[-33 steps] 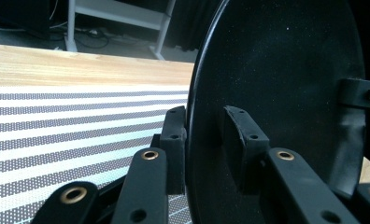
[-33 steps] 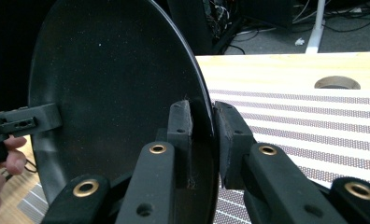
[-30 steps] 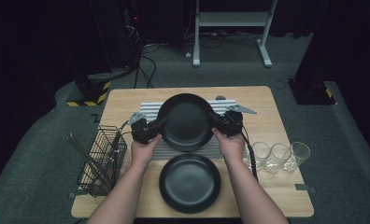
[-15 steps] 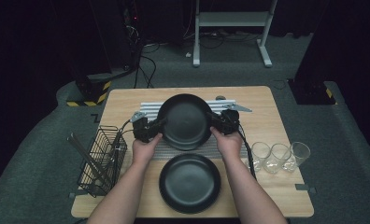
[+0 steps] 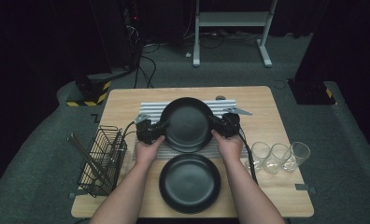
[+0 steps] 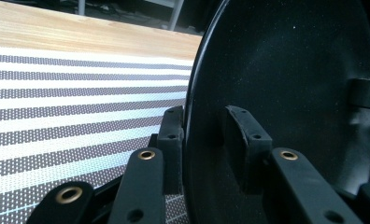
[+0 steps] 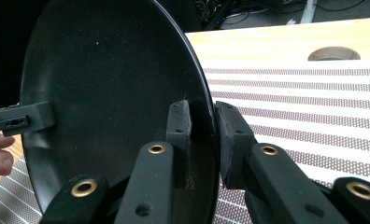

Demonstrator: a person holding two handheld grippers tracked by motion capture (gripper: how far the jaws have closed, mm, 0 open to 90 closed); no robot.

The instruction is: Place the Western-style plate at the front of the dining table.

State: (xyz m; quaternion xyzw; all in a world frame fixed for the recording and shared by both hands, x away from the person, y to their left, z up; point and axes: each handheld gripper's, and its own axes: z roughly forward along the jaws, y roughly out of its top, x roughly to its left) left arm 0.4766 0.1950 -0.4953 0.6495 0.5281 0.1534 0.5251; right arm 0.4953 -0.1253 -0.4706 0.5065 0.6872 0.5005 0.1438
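A black plate [image 5: 188, 123] hangs tilted just over the striped mat [image 5: 150, 108], gripped at opposite rims. My left gripper [image 5: 162, 127] clamps its left rim, and my right gripper [image 5: 216, 123] clamps its right rim. In the left gripper view the plate [image 6: 290, 84] stands on edge between the two jaws of my left gripper [image 6: 202, 116], one pad behind the rim and one inside the bowl. The right gripper view has the plate [image 7: 108, 70] pinched at the rim by my right gripper [image 7: 202, 109]. A second black plate [image 5: 190, 183] lies flat on the table near the front edge.
A black wire basket [image 5: 101, 158] holding long utensils stands at the table's left side. Three clear glasses [image 5: 279, 156] stand in a row at the right. The wooden table [image 5: 276, 191] has a round hole [image 7: 333, 53] behind the mat. Cables trail on the floor beyond.
The plate and both grippers have come slightly down and toward the person. Both grips on the rim look the same.
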